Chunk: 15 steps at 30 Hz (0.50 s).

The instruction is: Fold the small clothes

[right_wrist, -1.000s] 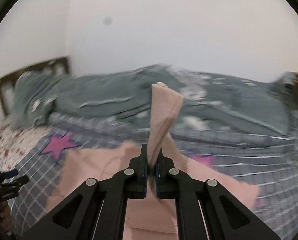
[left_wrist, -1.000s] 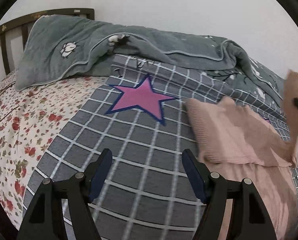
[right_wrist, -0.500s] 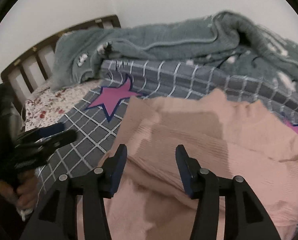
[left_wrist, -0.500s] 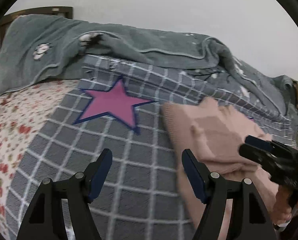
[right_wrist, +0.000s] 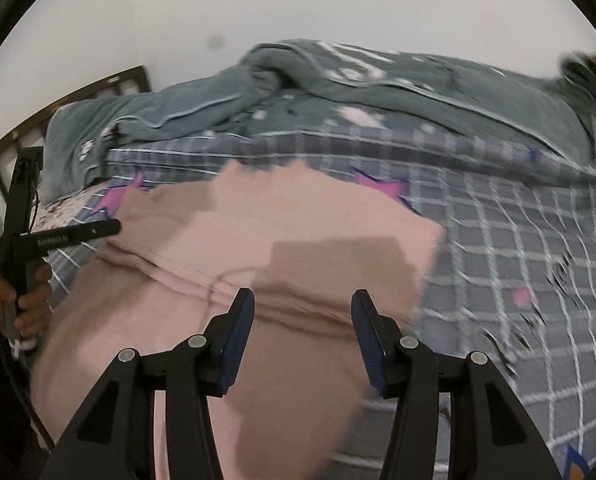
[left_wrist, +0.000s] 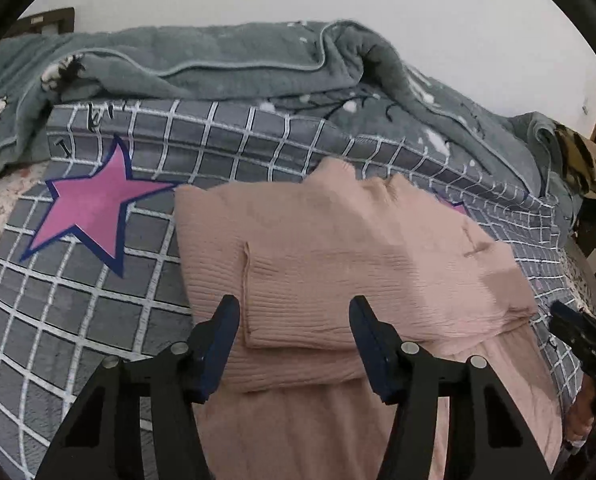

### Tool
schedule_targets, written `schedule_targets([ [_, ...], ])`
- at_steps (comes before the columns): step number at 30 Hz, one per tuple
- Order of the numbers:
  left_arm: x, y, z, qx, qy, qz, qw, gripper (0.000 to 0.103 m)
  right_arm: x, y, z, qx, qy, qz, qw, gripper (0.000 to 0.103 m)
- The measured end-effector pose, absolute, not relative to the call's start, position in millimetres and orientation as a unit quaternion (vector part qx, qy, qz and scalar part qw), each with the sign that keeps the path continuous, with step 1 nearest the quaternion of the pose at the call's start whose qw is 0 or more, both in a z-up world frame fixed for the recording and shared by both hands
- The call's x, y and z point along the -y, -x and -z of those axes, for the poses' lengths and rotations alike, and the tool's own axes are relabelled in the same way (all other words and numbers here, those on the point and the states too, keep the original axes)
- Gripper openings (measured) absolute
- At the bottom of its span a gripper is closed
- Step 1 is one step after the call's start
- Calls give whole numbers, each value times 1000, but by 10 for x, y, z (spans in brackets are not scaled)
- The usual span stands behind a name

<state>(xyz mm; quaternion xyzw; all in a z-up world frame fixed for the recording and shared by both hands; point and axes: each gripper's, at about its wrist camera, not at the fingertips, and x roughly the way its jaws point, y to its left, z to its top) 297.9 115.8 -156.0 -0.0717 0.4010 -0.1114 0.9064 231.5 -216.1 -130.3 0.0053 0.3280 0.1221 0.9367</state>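
Two tools released, left tool (left_wrist: 294,332) and right tool (right_wrist: 302,330) above pink sweater (left_wrist: 337,248)

1. We see small white lettering on the left tongs (right_wrist: 54,236) in the right wrist view (too blurred for us to read).
2. We see black marks on the checked quilt (left_wrist: 94,120), near its folded edge, and cannot read them.

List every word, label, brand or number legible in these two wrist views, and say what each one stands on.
White lettering on the body of the left gripper, in the right wrist view: too blurred to read.
Black marks on the grey checked bedspread, near its far edge above the pink star: partly folded under, unreadable.
Small pale lettering on the right gripper, in the left wrist view: too small to read.
No text on the pink garment.
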Motion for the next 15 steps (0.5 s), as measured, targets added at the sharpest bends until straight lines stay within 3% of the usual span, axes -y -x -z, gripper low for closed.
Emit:
schedule_targets([
  [12,-1057,-3168,1751,-425,36,65,902,54,2816,-2177,1605,-331,-106,-114,931,50],
  [14,-1028,-3184,1732,-423,34,65,903,28,2822,-2190,1629,-335,-110,-112,929,50],
  [15,-1018,-3182,1716,-423,36,78,902,9,2819,-2192,1629,-337,-110,-110,929,50],
])
